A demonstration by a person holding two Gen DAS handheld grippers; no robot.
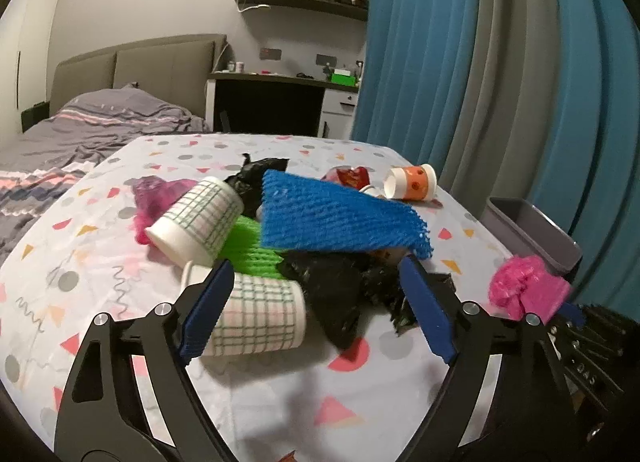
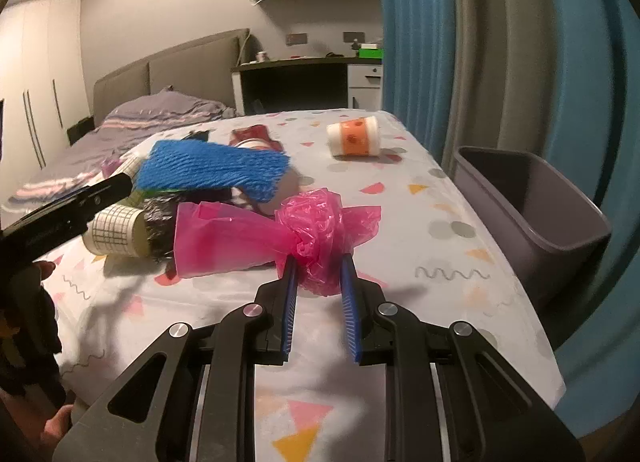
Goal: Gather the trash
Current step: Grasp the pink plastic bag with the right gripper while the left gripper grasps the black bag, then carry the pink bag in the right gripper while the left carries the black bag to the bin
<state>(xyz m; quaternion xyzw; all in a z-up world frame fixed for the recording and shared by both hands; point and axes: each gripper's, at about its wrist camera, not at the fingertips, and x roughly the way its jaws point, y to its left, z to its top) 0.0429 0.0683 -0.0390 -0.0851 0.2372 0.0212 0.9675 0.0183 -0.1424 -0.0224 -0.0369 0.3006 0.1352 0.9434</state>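
**Pink bag pinched at table's edge, trash heap waiting**

The trash sits in a loose heap on a table (image 1: 120, 262) covered in a white cloth printed with triangles and dots. In the left wrist view the heap fills the middle of the frame: a blue foam net (image 1: 336, 218) lies on top, a green foam net (image 1: 252, 250) under it, crumpled black plastic (image 1: 340, 290) at centre, and two white paper cups with a green grid pattern, one tipped at centre left (image 1: 196, 218) and one on its side lower down (image 1: 260, 318). A magenta scrap (image 1: 152, 198) lies at the left of the heap. An orange-and-white cup (image 1: 412, 182) lies on its side at upper right, beside a red wrapper (image 1: 352, 176).

A grey bin (image 2: 532, 206) stands off the table's right edge in the right wrist view; the part of its inside that shows is bare.

The right gripper (image 2: 318, 266), at lower centre of its own view, has its blue pads pressed close on the bunched neck of a pink plastic bag (image 2: 280, 238), whose body spreads to the left above the cloth. The left gripper (image 1: 316, 282) stands wide apart at the bottom of its view, its left finger against the nearer grid cup and its right by the black plastic, clamping nothing.
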